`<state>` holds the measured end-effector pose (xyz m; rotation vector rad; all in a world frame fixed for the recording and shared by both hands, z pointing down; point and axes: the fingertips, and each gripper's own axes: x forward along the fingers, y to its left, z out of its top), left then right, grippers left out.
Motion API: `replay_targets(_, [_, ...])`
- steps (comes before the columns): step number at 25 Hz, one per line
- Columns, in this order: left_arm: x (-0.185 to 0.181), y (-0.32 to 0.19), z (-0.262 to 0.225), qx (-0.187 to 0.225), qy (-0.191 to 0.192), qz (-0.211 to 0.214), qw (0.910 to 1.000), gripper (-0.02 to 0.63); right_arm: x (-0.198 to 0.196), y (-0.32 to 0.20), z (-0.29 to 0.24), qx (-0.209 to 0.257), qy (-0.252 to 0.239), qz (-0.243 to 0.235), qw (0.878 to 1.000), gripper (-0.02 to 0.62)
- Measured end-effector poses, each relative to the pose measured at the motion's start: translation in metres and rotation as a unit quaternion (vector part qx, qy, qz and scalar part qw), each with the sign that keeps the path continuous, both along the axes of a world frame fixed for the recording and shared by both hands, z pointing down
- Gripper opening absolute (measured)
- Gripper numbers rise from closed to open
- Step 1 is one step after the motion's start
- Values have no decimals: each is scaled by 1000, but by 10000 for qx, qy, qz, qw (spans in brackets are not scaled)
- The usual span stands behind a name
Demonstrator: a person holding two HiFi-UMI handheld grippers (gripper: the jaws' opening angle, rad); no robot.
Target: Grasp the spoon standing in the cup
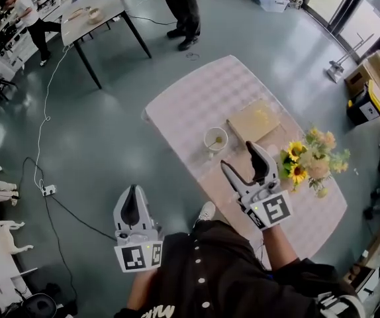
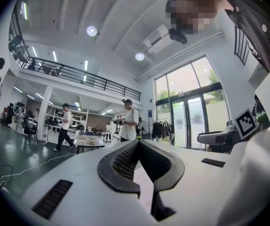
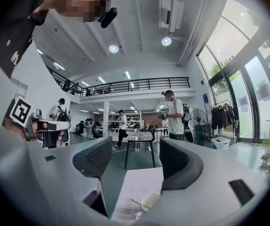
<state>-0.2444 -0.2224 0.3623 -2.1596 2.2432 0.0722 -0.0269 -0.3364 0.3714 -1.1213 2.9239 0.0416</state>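
Observation:
A white cup (image 1: 215,138) stands near the middle of the pink checked table (image 1: 196,101), and a thin spoon (image 1: 218,140) leans inside it. My right gripper (image 1: 237,155) is open, just to the near right of the cup, with nothing between its fingers. In the right gripper view the cup (image 3: 150,203) and spoon (image 3: 138,203) sit low between the spread jaws of the right gripper (image 3: 135,160). My left gripper (image 1: 134,192) hangs over the floor, well left of the table, shut and empty. In its own view the left gripper (image 2: 138,143) points out at the hall.
A wooden board (image 1: 256,122) lies behind the cup. A bunch of sunflowers (image 1: 309,161) stands at the table's right side, close to my right gripper. Farther off are a black-legged table (image 1: 94,12), a standing person (image 1: 183,5) and a floor cable with a power strip (image 1: 47,191).

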Motion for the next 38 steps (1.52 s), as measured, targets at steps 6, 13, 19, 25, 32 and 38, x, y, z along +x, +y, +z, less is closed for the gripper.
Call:
replay_targets(6, [-2, -10, 16, -174, 76, -115, 9998, 17, -12, -15, 34, -122, 397, -215, 9989, 296])
replay_targets(13, [-12, -24, 27, -355, 108, -90, 9993, 17, -42, -23, 88, 385, 1714, -800, 9812, 296])
replay_targets(19, [-8, -47, 36, -452, 136, 217, 9987, 17, -56, -39, 151, 172, 2591, -948, 9610, 293])
replay_targets(25, [-7, -63, 47, -552, 228, 348, 9976, 17, -67, -57, 206, 190, 3195, -1101, 9410, 261])
replay_targets(32, [-6, -65, 63, -667, 277, 436, 9964, 17, -74, -65, 259, 238, 3805, -1310, 9152, 200])
replay_targets(38, [-4, -57, 77, -835, 356, 417, 9950, 17, -75, -70, 288, 364, 4186, -1253, 8988, 142])
